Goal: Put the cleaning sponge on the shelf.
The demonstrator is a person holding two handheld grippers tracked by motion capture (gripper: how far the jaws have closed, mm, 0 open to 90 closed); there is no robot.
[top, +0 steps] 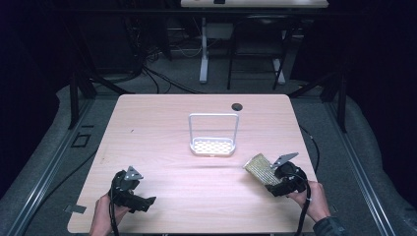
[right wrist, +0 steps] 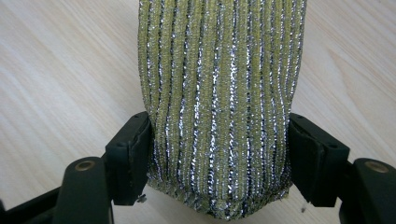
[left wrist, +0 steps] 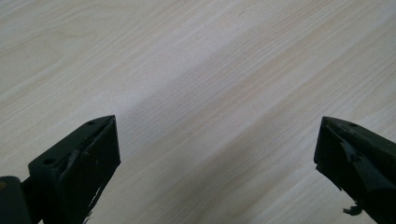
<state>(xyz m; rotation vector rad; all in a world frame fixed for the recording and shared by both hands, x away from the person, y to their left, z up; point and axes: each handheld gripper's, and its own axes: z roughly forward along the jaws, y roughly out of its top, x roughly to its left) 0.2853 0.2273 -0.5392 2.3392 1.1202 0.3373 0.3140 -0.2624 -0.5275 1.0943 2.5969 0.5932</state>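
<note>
A yellow sponge with silver glitter stripes [top: 259, 167] is held just above the table at the front right. My right gripper [top: 273, 180] is shut on it; in the right gripper view both jaws press the sides of the sponge [right wrist: 219, 102] near its lower end. My left gripper [top: 145, 200] rests at the front left, held by a hand. In the left gripper view its jaws stand wide apart over bare wood, with nothing between the fingertips [left wrist: 100, 135]. A white rack with a perforated base and tall wire frame [top: 213, 145] stands mid-table.
The light wooden table [top: 162, 123] has a small dark grommet hole [top: 237, 106] near its far edge. Beyond it are dark floor, cables and another table's legs [top: 203, 59]. Open wood lies between the two grippers.
</note>
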